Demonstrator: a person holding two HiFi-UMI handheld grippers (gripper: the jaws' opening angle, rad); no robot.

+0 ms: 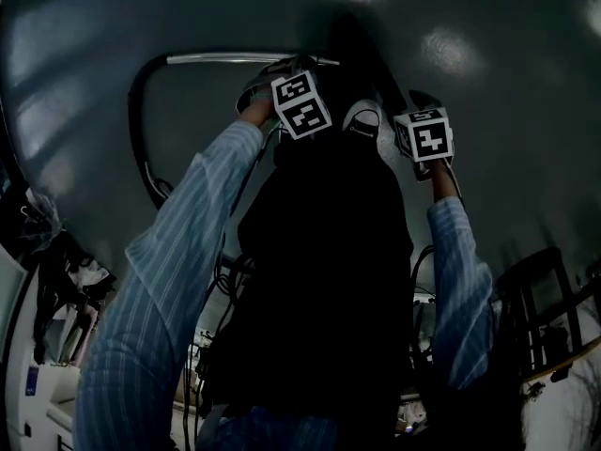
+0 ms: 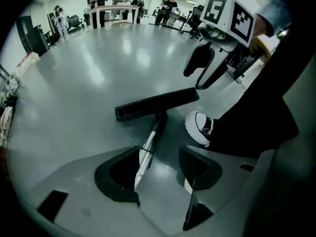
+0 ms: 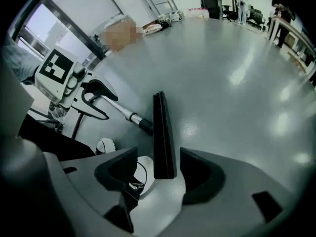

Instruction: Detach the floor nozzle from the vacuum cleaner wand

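Observation:
The black floor nozzle point(image 2: 157, 104) lies flat on the grey floor, joined to the silver wand point(image 2: 146, 154). In the left gripper view the wand runs down between my left gripper's point(image 2: 158, 176) jaws, which stand wide apart and touch nothing. In the right gripper view the nozzle point(image 3: 163, 135) points end-on into the gap of my right gripper point(image 3: 158, 176), also open, with the wand point(image 3: 123, 112) going off to the left. In the dark head view both grippers point(image 1: 286, 75) point(image 1: 423, 103) point steeply down beside the wand point(image 1: 235, 58).
A white-toed shoe point(image 2: 198, 128) stands close to the right of the nozzle. A black hose point(image 1: 141, 130) loops away from the wand at the left. People and desks point(image 2: 113, 6) are far across the room. Chairs and cables sit behind the person.

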